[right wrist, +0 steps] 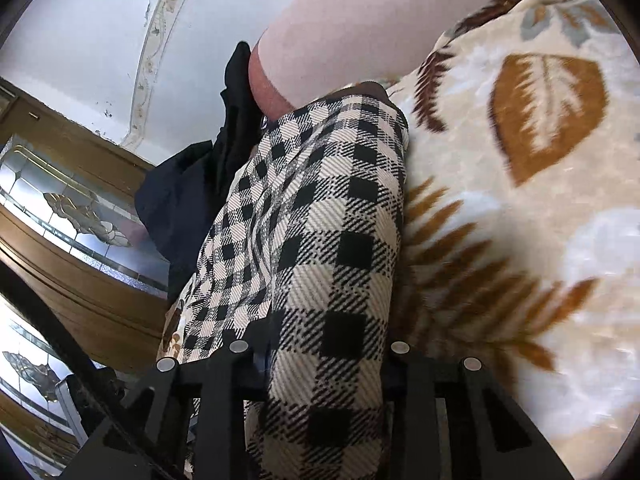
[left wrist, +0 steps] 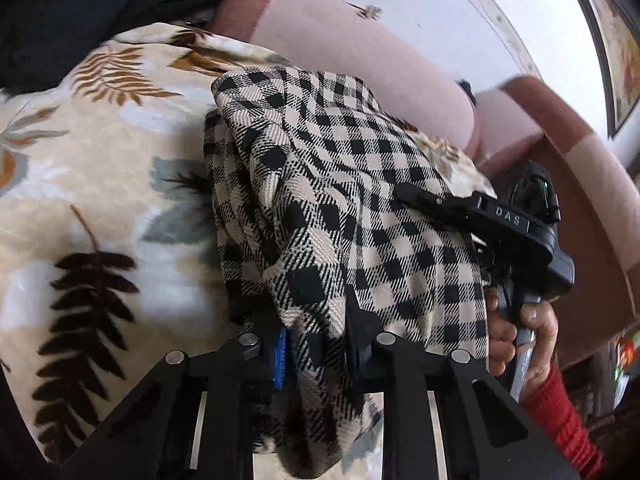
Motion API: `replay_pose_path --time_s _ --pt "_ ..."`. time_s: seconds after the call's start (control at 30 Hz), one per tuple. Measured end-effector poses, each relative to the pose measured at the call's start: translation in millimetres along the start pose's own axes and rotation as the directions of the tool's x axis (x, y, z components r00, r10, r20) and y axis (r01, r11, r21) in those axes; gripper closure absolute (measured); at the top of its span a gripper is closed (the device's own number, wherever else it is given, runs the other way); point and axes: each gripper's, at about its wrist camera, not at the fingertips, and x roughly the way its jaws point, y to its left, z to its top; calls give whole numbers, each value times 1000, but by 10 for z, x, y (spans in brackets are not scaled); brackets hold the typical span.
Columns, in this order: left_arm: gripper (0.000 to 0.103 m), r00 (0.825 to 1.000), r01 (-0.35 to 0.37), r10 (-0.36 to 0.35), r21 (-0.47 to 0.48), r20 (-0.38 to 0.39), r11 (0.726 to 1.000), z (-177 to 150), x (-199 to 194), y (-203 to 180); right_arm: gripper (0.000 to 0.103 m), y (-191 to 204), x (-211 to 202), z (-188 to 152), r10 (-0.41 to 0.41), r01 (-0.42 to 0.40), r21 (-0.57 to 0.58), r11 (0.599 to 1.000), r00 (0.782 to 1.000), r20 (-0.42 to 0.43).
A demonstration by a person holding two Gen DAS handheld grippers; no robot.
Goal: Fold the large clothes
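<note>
- Left wrist view: the left gripper (left wrist: 316, 344) has its jaws clamped on a bunched edge of the checked garment (left wrist: 340, 184), with cloth squeezed between the blue pad and the other finger.
- The garment is a folded-over heap lying on the leaf blanket (left wrist: 92, 184), right up against the pink cushion (left wrist: 360, 52) behind it.
- Over on the right of this view you can see the right gripper (left wrist: 424, 196) reaching onto the far side of the same garment, with a hand (left wrist: 520, 332) in a red sleeve (left wrist: 560, 416) holding its handle.
- Right wrist view: the right gripper (right wrist: 320, 354) looks pinched on a thick fold of the garment (right wrist: 320, 220) too, cloth filling the gap between the fingers.
- A dark cloth (right wrist: 192, 184) sits past the garment by the cushion (right wrist: 380, 20), with the blanket (right wrist: 520, 200) off to the right.
- My guess on the step: both ends are grabbed, so it's mid-fold. Next move probably needs both hands lifting together and carrying the edge across evenly so it doesn't bunch more.
- No containers anywhere in either view, so nothing to report there.
</note>
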Motion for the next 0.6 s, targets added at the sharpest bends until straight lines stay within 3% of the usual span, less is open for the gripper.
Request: replay_pose_path --time_s 0.07,0.2,0.3,0.4,0.47,0.5,0.53,0.6 --pt "81 999 -41 41 26 -16 999 -39 77 -36 67 -111 0 -42 -32 33 17 999 999 -14" --pt "81 997 -66 68 32 -39 997 -51 157 52 42 -99 -3 -118 -156 156 -1 988 988 -13" --pt "81 997 -34 33 -18 -64 999 -22 160 180 41 137 -278 -184 -212 213 -66 975 977 31" --pt "81 997 -4 0 -58 -81 998 -3 161 275 42 364 -652 -333 -290 308 -152 939 948 131" --pt "81 997 -9 4 -60 -83 998 -15 149 286 64 436 -803 -499 -283 301 -165 939 951 124" --pt "81 997 -15 11 -56 -82 998 -27 141 282 86 423 -831 -591 -266 278 -166 946 960 90" --pt "81 997 -22 18 -53 -81 998 -41 128 276 95 430 -818 -718 -254 260 -167 951 966 54" --pt "81 996 -31 26 -51 -81 998 -69 93 274 95 403 -801 -919 -249 246 -187 951 969 8"
